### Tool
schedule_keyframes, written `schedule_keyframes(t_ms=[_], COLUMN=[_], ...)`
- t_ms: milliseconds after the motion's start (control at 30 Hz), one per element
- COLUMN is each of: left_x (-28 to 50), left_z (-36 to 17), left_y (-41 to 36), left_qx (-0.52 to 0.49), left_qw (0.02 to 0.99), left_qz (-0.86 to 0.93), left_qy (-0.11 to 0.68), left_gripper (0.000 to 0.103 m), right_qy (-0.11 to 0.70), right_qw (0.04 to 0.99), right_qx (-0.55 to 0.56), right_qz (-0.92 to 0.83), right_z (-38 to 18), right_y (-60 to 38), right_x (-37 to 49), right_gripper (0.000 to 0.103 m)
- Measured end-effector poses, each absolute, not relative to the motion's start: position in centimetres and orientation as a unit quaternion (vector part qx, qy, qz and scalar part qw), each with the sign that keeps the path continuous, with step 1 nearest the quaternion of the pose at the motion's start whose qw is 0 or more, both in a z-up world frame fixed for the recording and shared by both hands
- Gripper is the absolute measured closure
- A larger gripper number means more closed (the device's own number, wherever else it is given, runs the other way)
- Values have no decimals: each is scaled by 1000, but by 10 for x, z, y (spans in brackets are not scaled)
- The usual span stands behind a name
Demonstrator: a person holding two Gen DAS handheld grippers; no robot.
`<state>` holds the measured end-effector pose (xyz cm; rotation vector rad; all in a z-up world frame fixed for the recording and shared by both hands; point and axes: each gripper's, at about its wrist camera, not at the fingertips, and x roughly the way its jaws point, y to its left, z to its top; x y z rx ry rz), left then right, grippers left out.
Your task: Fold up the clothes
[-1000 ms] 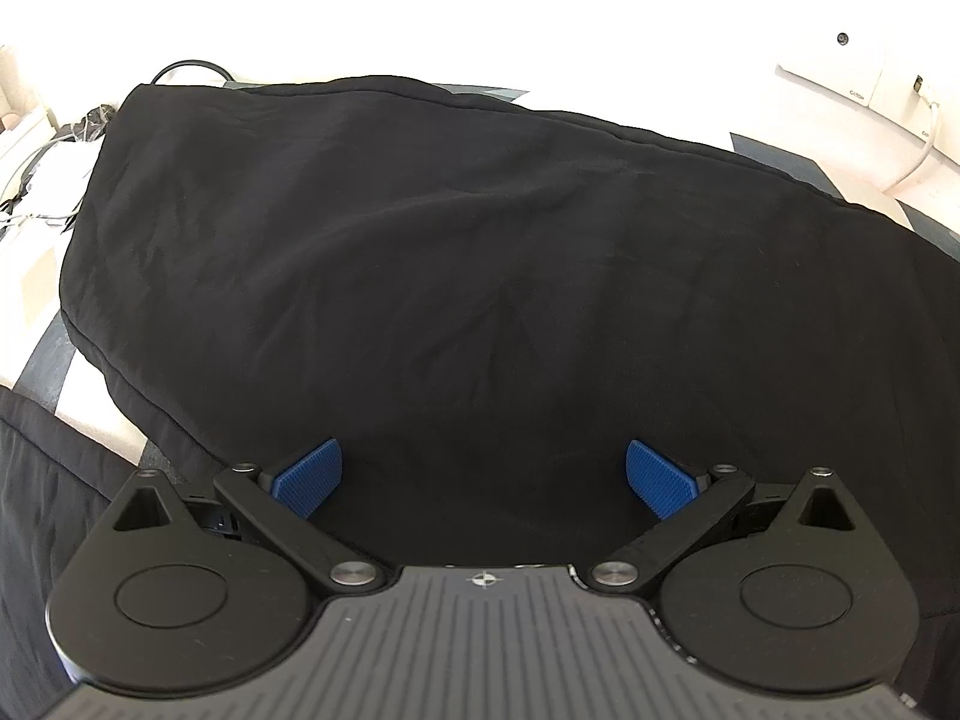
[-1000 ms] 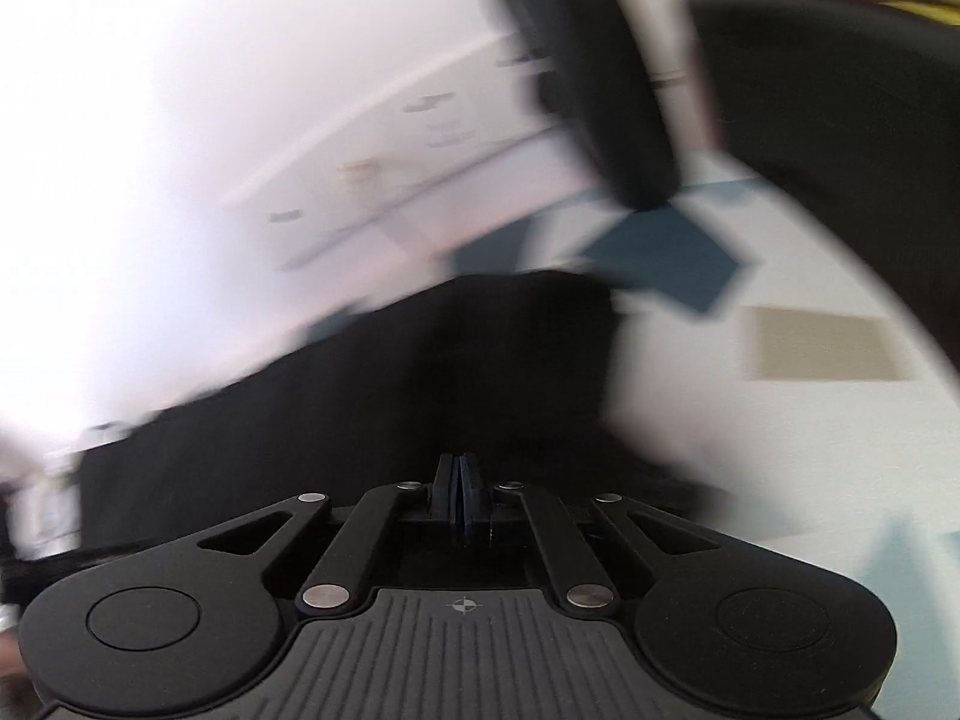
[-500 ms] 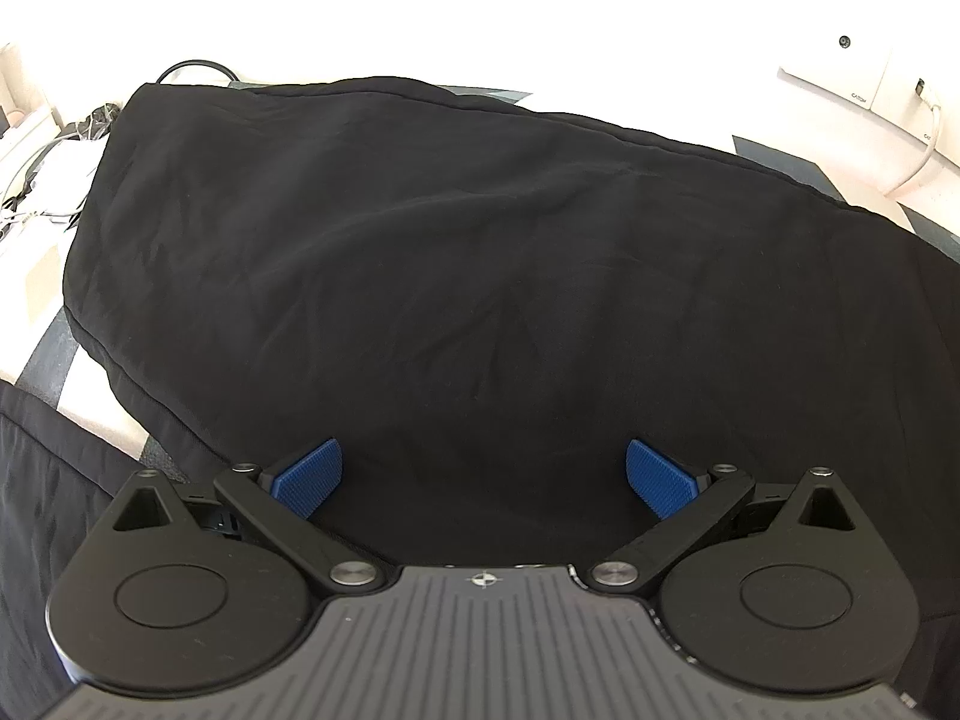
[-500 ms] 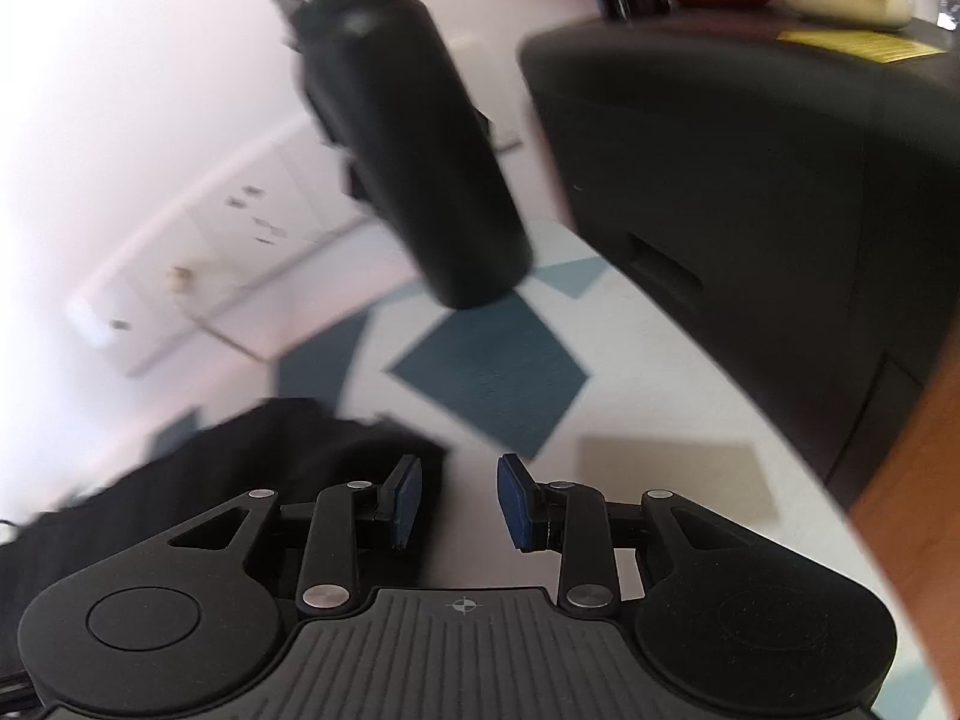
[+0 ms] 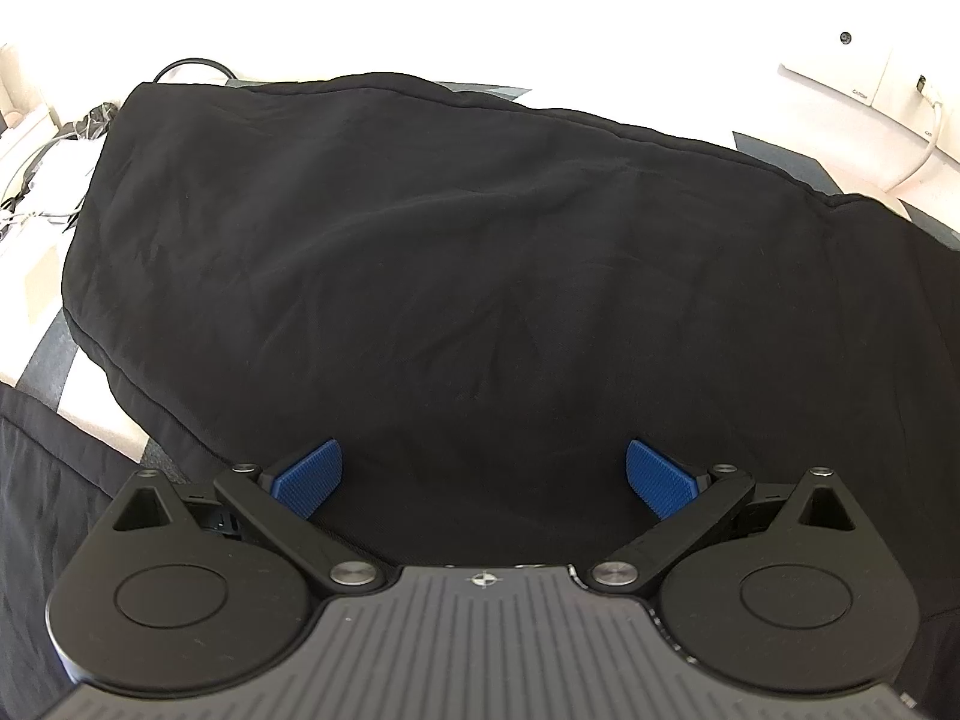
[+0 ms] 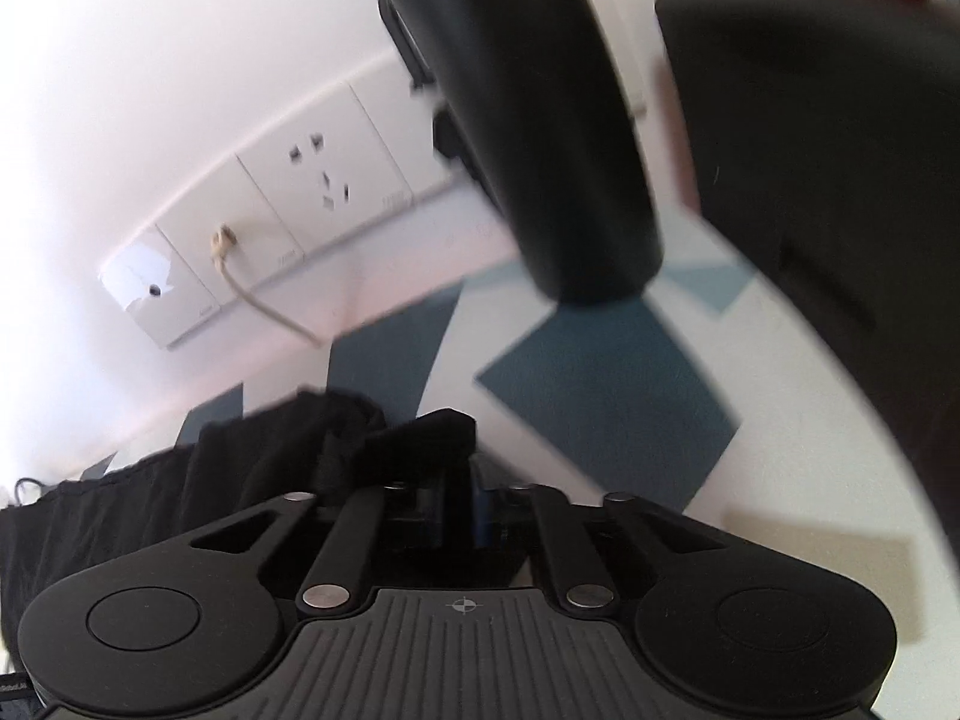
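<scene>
The large black cloth garment [image 5: 480, 252] is lying spread on the white table with blue-grey squares [image 6: 606, 396], and it is covering most of it. There is one garment only, as far as I can see. The left gripper [image 5: 483, 474] is hovering low over the near edge of the cloth with its jaws standing wide and nothing between them — I think it is waiting there for its turn to take the hem. The right gripper [image 6: 459, 498] is working at the far corner of the garment, where the fabric is bunching up into a small ridge. Its jaws are pressed narrow, and they are pinching this corner of the black cloth, probably in order to lift it and carry it over for a fold. Just behind that corner one tall black cylindrical bottle [image 6: 528, 120] is standing, and beside it one dark box-shaped device [image 6: 828, 138] — the corner must pass clear of both. On the wall a white row of three socket plates [image 6: 258, 228] is showing, with one pale cable plugged in.
</scene>
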<state>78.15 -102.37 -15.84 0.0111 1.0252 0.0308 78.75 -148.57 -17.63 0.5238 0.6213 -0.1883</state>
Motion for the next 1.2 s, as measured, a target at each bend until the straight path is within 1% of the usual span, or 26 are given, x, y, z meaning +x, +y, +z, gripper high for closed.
schedule_keyframes(t_ms=[67, 133, 233, 400, 433, 467, 567, 600, 633, 667, 900, 1067, 1100, 1200], left_x=[782, 782, 782, 782, 782, 782, 781, 782, 782, 782, 780, 779, 774, 752], left_z=[-159, -159, -159, -158, -158, -158, -158, -158, -158, -158, -159, -154, -151, -139], left_y=[-1023, -1022, -1022, -1021, -1022, -1022, -1024, -1025, -1025, -1025, -1023, -1020, -1018, -1004], left_qx=[6, 6, 6, 3, 4, 4, 4, 4, 4, 4, 6, 19, 26, 46], left_qw=[872, 873, 874, 873, 874, 874, 876, 876, 876, 876, 878, 873, 873, 884], left_qz=[12, 10, 9, 10, 10, 9, 9, 9, 9, 9, 1, -21, -31, -68], left_qy=[490, 488, 486, 487, 486, 486, 483, 483, 482, 482, 479, 487, 487, 461], left_gripper=[0, 0, 0, 0, 0, 0, 0, 0, 0, 0, 0, 0, 2, 3], right_qy=[241, 222, 246, 302, 307, 307, 297, 291, 285, 278, 235, 231, 230, 220], right_qw=[932, 932, 923, 908, 906, 904, 900, 901, 903, 904, 899, 885, 884, 882], right_qx=[228, 226, 213, 188, 192, 201, 239, 244, 247, 251, 296, 305, 301, 291], right_qz=[-145, -178, -208, -221, -220, -219, -211, -209, -207, -204, -220, -264, -274, -299], right_z=[-157, -143, -152, -182, -183, -181, -169, -164, -159, -154, -122, -106, -100, -80], right_y=[-1492, -1507, -1523, -1530, -1532, -1534, -1538, -1538, -1538, -1538, -1536, -1526, -1522, -1507], right_x=[778, 773, 779, 784, 783, 780, 762, 755, 746, 737, 672, 615, 602, 560], right_gripper=[98, 98, 98, 96, 91, 80, 66, 63, 58, 56, 55, 55, 55, 55])
